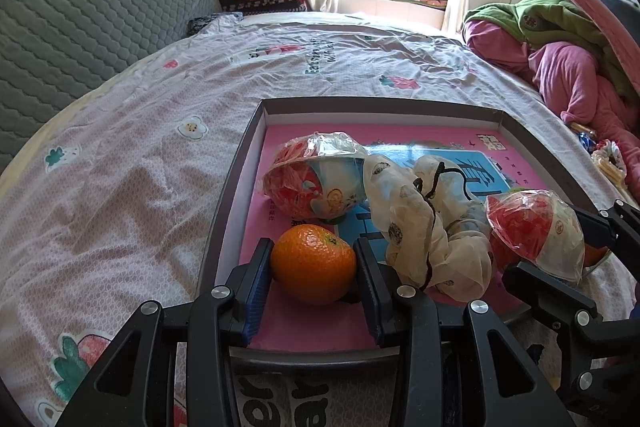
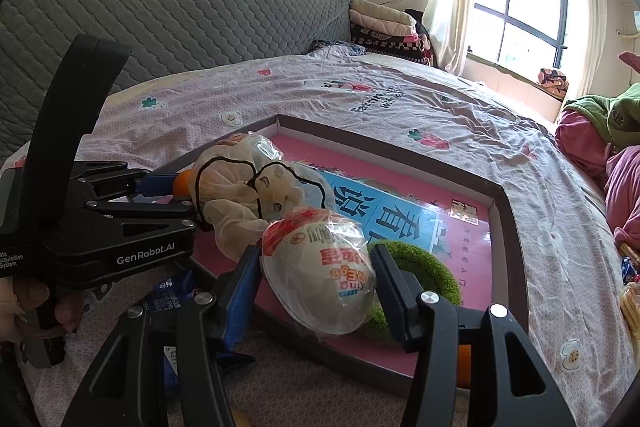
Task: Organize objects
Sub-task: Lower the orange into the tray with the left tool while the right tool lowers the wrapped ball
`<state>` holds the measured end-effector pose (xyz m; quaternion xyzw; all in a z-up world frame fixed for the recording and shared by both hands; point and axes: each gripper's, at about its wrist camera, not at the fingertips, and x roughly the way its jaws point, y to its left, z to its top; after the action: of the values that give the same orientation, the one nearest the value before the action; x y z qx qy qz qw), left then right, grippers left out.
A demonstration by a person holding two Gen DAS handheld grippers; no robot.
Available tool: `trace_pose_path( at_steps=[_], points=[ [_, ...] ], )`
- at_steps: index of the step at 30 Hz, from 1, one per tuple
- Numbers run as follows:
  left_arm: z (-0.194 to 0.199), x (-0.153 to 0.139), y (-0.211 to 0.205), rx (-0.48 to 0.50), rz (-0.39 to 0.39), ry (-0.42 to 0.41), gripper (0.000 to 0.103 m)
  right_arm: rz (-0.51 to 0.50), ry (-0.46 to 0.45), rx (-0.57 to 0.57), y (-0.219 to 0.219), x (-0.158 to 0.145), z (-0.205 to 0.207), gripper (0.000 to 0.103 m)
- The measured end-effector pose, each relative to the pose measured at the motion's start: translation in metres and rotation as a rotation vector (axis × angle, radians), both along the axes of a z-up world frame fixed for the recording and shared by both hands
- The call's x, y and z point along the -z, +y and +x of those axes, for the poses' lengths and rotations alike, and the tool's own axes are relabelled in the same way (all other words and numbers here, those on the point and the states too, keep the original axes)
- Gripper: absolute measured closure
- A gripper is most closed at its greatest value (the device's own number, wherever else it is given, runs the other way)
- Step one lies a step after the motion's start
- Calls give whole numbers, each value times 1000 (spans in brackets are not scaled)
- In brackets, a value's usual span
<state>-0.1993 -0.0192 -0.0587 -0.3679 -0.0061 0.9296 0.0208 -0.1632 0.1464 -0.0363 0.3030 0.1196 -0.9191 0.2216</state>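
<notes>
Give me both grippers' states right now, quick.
Left gripper: shut on the orange, over the tray.
Right gripper: shut on the wrapped toy egg.

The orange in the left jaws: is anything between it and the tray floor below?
Nothing visible. The orange sits low over bare pink tray floor; the cloth pouch lies beside it, clear.
</notes>
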Motion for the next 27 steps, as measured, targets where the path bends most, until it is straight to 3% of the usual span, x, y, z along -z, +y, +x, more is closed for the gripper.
trace_pose_path(
  at_steps=[27],
  points=[
    [4, 0, 1, 1, 1, -6, 61, -38, -69, 18, 5, -2, -2, 47]
  ],
)
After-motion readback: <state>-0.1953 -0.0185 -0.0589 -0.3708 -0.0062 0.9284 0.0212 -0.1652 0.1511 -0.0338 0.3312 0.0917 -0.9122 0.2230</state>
